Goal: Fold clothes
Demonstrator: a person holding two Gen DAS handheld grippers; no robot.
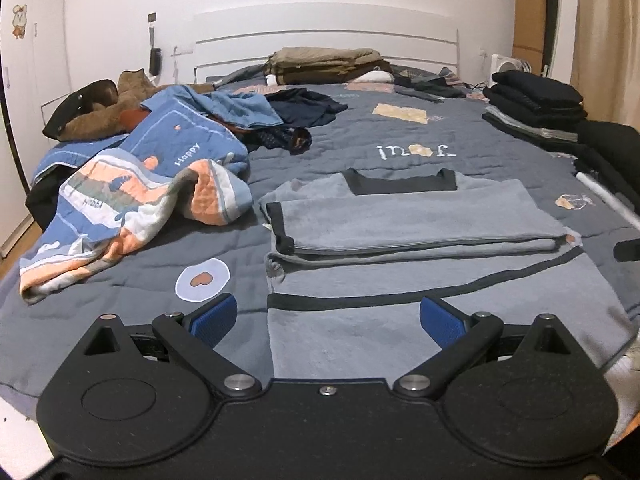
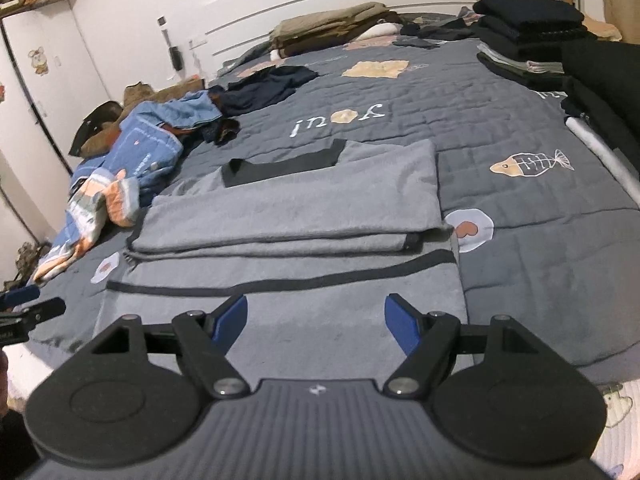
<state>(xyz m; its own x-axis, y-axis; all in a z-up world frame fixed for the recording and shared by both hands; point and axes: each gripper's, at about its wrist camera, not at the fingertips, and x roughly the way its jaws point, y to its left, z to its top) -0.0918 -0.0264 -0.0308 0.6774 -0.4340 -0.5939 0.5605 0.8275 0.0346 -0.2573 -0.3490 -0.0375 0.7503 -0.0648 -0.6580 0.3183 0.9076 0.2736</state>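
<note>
Grey fleece top [image 1: 420,216] with black trim, lying flat on the bed [image 1: 400,136], straight ahead of both pairs of fingers. Sleeves folded across the chest into a thick band, black cuff [image 1: 280,228] at one end of it, black collar [image 1: 400,182] at the far edge. Black stripe [image 1: 400,294] running across the cloth just beyond the fingertips. Near hem reaching under and between the blue pads.

Left gripper [image 1: 326,314] hovering above the hem's left part, fingers [image 1: 214,316] spread wide, nothing between them. Right gripper [image 2: 316,322] hovering above the hem's right part, fingers [image 2: 230,320] likewise spread wide and holding nothing. Whether any pad touches the cloth: cannot tell. Left gripper's tip also showing at the left border of the right wrist view [image 2: 24,308].

Further out, grey quilted bedspread [image 2: 520,240] with letters, a fish patch [image 2: 532,164] off to the right of the right fingers and a heart patch [image 1: 202,278] just ahead of the left pad. Crumpled blue and orange quilt [image 1: 132,200] to the left of the top. Heap of unfolded clothes [image 1: 240,114] beyond it. Stack of dark folded garments [image 1: 536,100] far to the right. Folded tan pile [image 1: 324,65] by the white headboard [image 1: 320,36].
</note>
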